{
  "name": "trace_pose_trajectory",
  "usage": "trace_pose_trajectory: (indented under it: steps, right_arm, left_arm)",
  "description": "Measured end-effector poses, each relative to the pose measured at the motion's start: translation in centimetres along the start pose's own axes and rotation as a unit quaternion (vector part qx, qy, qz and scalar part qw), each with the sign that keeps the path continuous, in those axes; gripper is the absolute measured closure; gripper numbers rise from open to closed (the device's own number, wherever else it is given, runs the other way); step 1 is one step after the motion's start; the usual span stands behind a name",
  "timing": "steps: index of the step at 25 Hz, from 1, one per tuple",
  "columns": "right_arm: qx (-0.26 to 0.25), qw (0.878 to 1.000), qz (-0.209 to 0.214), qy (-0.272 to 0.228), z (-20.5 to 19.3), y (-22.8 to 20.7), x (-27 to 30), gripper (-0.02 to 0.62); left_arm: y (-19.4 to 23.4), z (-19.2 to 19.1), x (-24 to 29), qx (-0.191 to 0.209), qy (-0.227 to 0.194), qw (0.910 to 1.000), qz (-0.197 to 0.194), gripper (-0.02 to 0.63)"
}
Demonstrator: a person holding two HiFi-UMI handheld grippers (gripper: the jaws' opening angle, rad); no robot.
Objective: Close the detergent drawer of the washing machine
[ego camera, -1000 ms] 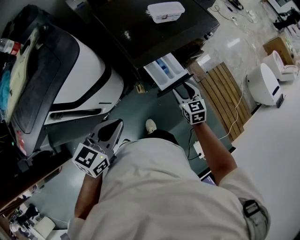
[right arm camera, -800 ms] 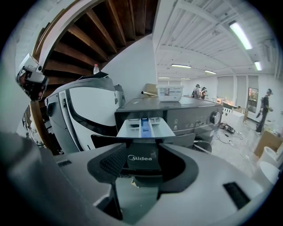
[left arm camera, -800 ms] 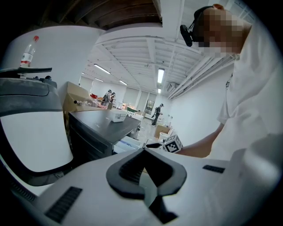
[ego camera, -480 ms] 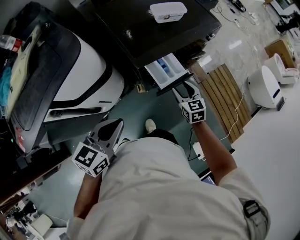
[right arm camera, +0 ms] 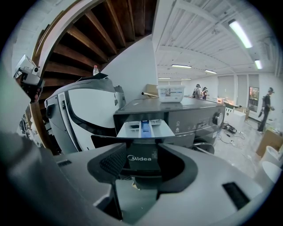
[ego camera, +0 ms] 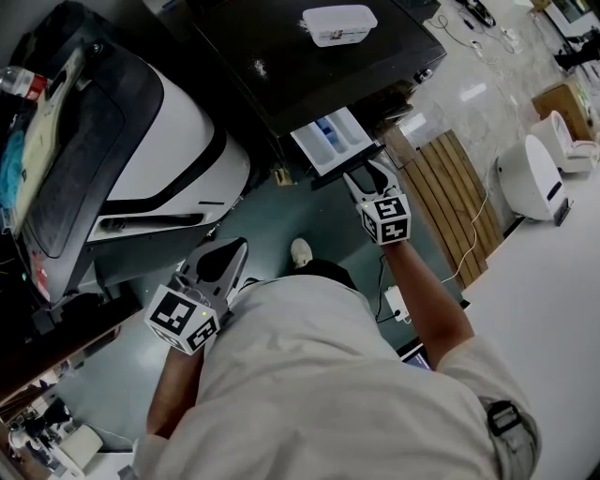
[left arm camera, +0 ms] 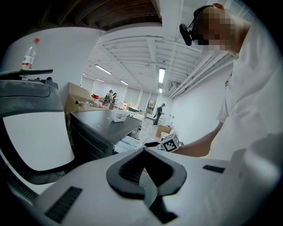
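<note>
The dark washing machine (ego camera: 281, 56) has its white detergent drawer (ego camera: 330, 142) pulled out, a blue insert showing inside. My right gripper (ego camera: 368, 174) is at the drawer's dark front panel. In the right gripper view the open jaws of that gripper (right arm camera: 143, 165) stand either side of the panel's Midea label, with the drawer (right arm camera: 145, 128) just beyond; contact is not clear. My left gripper (ego camera: 220, 258) hangs low by the person's left side, away from the machine, and in its own view that gripper (left arm camera: 143, 152) is shut on nothing.
A clear plastic box (ego camera: 338, 22) sits on the machine's top. A large white-and-black appliance (ego camera: 159, 150) stands left of it, with a bottle (ego camera: 19, 84) on top. A wooden slatted board (ego camera: 455, 202) and a white device (ego camera: 530, 173) lie to the right.
</note>
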State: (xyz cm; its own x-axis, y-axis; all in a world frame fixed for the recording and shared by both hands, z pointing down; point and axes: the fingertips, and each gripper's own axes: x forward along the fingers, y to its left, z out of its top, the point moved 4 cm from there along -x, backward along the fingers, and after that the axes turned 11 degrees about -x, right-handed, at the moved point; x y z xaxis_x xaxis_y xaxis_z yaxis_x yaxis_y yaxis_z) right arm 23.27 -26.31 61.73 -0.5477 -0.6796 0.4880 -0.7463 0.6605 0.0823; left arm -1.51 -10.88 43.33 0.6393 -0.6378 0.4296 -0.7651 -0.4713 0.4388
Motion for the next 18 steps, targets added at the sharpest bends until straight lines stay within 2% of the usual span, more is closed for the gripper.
trace_pose_trajectory:
  steps: [18]
  right_arm:
    - [-0.004, 1.000, 0.004, -0.005, 1.3, -0.3, 2.0, 0.385]
  left_arm:
    - [1.0, 0.4, 0.0, -0.002, -0.005, 1.0000, 0.008, 0.611]
